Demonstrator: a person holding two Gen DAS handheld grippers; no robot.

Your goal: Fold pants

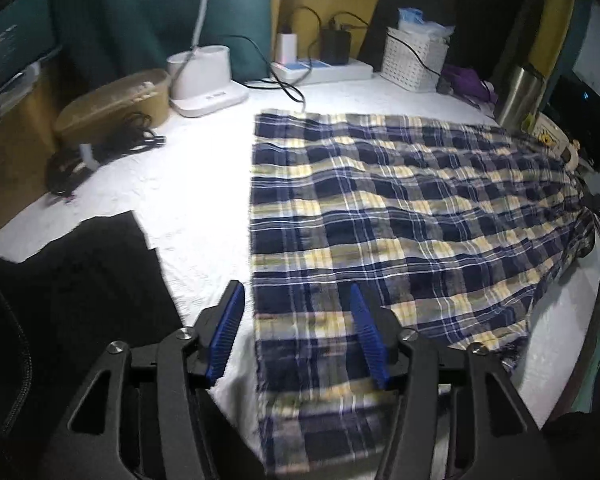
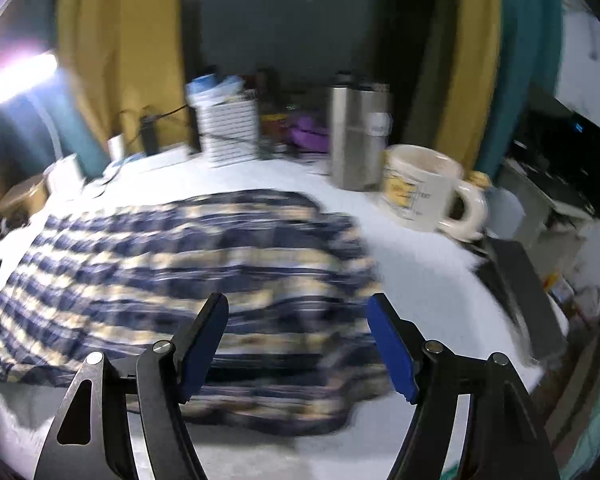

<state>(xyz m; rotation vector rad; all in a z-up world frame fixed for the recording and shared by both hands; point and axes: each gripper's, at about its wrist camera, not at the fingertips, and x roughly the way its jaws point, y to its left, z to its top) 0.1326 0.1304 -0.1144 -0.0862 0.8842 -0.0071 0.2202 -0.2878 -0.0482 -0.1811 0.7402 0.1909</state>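
1. Currently the plaid pants [image 1: 400, 208] lie spread flat on the white table [image 1: 188, 200], left edge straight, bare surface beside it.
2. Left gripper [image 1: 296, 336] hovers over that edge, jaws released, nothing clamped.
3. Right gripper [image 2: 298, 344]: jaws spread, empty, above the cloth.
4. Mug [image 2: 428, 188] and steel flask [image 2: 356, 136] crowd the far right rim.

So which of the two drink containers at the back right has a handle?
The cream mug with the yellow print; its loop handle sticks out to the right. The tall steel flask beside it has smooth sides and no handle.
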